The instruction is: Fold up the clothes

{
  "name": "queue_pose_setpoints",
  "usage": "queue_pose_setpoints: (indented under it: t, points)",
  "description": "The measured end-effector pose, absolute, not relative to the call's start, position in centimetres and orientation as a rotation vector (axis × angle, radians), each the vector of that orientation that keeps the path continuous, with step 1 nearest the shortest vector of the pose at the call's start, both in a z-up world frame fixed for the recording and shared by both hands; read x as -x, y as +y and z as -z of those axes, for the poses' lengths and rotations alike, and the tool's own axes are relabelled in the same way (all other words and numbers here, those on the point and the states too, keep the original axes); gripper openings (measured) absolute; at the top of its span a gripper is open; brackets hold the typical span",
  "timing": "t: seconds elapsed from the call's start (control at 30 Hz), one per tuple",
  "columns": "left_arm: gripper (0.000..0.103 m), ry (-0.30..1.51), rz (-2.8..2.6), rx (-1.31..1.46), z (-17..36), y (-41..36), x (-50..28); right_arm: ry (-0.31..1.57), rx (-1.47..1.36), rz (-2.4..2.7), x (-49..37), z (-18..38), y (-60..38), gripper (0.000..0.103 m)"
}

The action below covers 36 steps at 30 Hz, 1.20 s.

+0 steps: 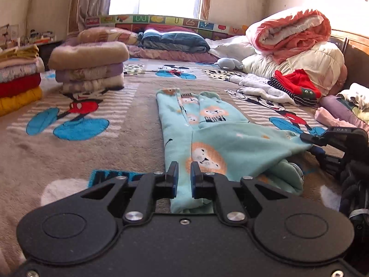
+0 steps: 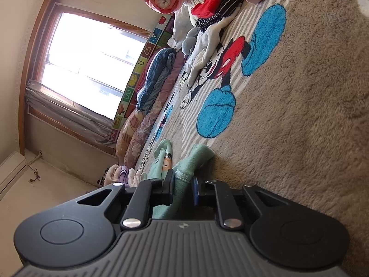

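Note:
A light teal child's garment with lion prints (image 1: 214,136) lies on the brown Mickey Mouse blanket (image 1: 69,152), partly folded, its legs pointing away. My left gripper (image 1: 184,173) sits low over its near edge, jaws a little apart with teal fabric between them. My right gripper (image 1: 309,138) shows at the right of the left wrist view, holding the garment's right corner slightly lifted. In the right wrist view, rolled on its side, the right gripper (image 2: 183,182) has a teal cuff (image 2: 184,173) between its fingers.
Stacks of folded blankets (image 1: 90,67) and towels (image 1: 18,80) stand at the left. A heap of unfolded clothes (image 1: 293,85) and quilts (image 1: 290,30) lies at the right. Pillows (image 1: 173,39) line the far edge under the window.

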State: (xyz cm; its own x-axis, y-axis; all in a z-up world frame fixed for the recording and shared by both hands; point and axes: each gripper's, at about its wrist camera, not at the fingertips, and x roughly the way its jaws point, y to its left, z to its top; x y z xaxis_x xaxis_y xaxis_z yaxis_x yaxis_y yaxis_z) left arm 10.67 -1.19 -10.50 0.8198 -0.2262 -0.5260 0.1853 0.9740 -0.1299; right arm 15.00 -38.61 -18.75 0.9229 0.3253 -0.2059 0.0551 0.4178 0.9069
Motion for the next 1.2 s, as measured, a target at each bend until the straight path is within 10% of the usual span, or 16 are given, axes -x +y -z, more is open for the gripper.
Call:
queue_pose_setpoints:
  t: [0.3, 0.47, 1.2]
  points:
    - [0.009, 0.595, 0.273, 0.212, 9.5, 2.2, -10.1, 0.425, -1.151, -0.161, -15.6, 18.4, -38.6, 0.013]
    - [0.044, 0.586, 0.369, 0.143, 8.3, 2.5, -10.5, 0.439, -1.115, -0.121, -15.3, 16.6, -37.9, 0.01]
    - [0.051, 0.618, 0.625, -0.229, 11.2, -2.3, -12.2, 0.49, -0.825, -0.181, -24.2, 2.0, -28.3, 0.008]
